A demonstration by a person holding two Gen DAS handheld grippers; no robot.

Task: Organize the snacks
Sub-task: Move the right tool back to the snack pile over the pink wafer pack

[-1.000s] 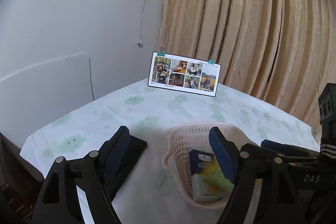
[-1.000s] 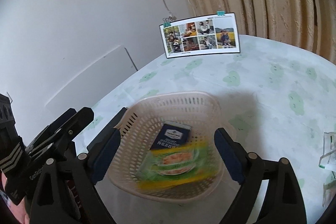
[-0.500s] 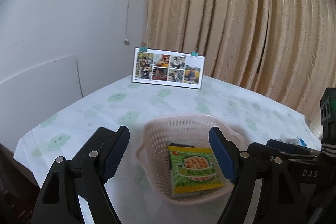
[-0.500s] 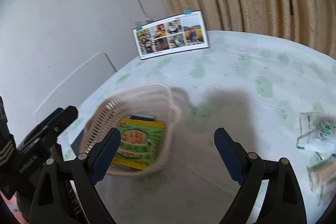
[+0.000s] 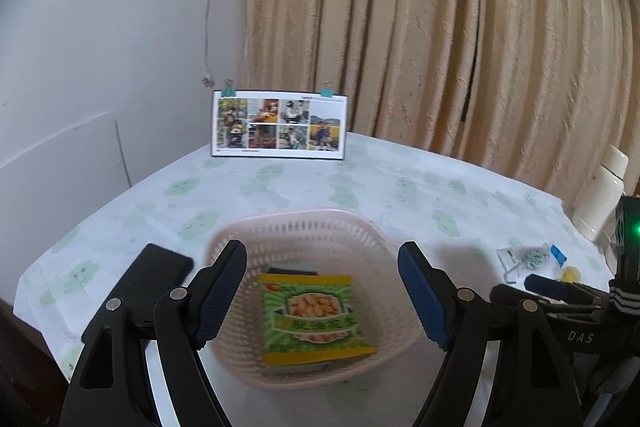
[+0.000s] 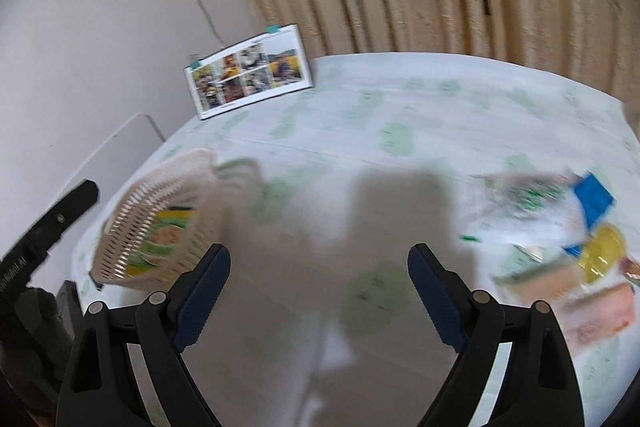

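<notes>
A beige curtain (image 5: 460,27) hangs behind the counter (image 5: 400,195), which wears a white cloth with green blotches. A photo card (image 5: 279,125) stands upright at the far edge. The pink basket (image 5: 296,227) sits near the left side, a green snack packet (image 5: 314,319) lying inside over a dark one. Loose snacks (image 6: 560,239), blurred, lie scattered well to the right. The left claw (image 5: 322,293) hovers wide open and empty by the basket; the right claw (image 6: 320,301) gapes empty over bare cloth.
</notes>
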